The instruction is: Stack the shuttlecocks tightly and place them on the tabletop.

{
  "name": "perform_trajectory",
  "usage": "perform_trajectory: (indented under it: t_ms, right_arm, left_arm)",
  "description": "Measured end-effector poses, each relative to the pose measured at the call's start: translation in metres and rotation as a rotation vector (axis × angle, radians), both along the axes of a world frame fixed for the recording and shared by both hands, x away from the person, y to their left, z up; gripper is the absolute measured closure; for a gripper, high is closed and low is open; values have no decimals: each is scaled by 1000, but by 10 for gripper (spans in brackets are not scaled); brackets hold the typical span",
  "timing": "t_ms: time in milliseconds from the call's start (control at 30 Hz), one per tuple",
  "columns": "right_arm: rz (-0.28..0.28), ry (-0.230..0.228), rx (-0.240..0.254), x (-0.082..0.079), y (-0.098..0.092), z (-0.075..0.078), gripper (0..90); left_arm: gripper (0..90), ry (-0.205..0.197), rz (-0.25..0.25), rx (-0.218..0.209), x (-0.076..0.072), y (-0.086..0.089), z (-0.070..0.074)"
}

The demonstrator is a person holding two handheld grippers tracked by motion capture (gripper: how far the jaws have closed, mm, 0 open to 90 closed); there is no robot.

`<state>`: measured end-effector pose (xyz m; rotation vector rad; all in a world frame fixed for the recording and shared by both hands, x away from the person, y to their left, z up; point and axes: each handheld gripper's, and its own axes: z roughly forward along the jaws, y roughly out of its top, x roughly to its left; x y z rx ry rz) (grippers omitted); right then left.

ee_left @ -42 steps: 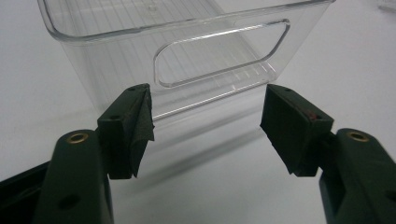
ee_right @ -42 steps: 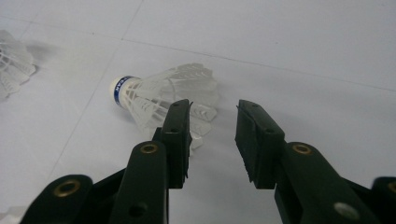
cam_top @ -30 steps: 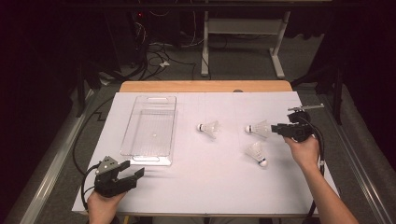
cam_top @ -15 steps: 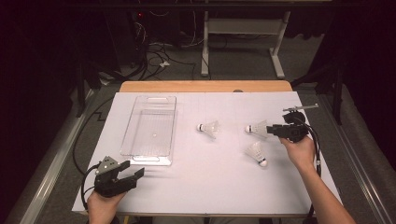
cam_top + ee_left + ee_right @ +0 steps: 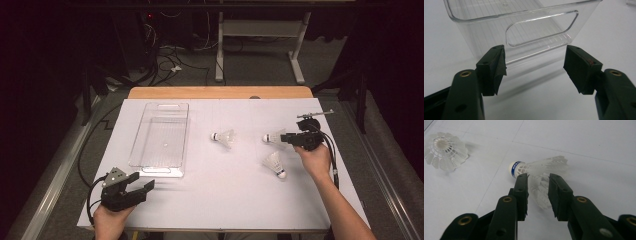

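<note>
Closing on the far-right shuttlecock

Working at right side of tabletop [image 5: 225, 200]. Right gripper [image 5: 537, 192] low over shuttlecock [image 5: 537, 171], jaws astride the feather skirt, just been closing, narrow gap left; pads look near or brushing the feathers, no firm pinch readable yet. Cork tip with blue band pointing away to the left in the right gripper view. Same shuttlecock [image 5: 274, 136] lying on its side in the high view, just ahead of the right gripper [image 5: 287, 140].

Left gripper [image 5: 142, 187] resting near the front-left corner, jaws wide apart, nothing between them; clear bin [image 5: 524, 30] with cut-out handle straight ahead, empty as far as seen.

For a good grasp: finish the close gently, feathers crush easily; better to bite nearer the cork, where the skirt is stiff. Keep jaws level so the piece does not roll out sideways.

Room: second shuttlecock [image 5: 274, 165] lying close in front of the right hand [image 5: 315, 160], third shuttlecock [image 5: 223, 137] near centre, between grasp point and clear bin [image 5: 160, 135]. Lift before travelling left to pass over it. Right tabletop edge near the hand; open white surface across the front
</note>
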<state>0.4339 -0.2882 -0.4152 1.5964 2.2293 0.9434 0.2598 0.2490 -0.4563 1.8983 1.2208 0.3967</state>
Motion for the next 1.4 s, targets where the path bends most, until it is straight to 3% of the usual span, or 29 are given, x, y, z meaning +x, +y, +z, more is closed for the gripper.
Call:
perform_trajectory:
  t_ms: [767, 1267, 1400]
  right_arm:
    - [40, 31, 1, 8, 8, -8, 807]
    - [70, 33, 46, 8, 9, -7, 896]
    - [84, 35, 35, 9, 13, -3, 900]
  left_arm:
    - [347, 1, -1, 5, 0, 0, 0]
    - [347, 1, -2, 5, 0, 0, 0]
    - [347, 0, -2, 4, 0, 0, 0]
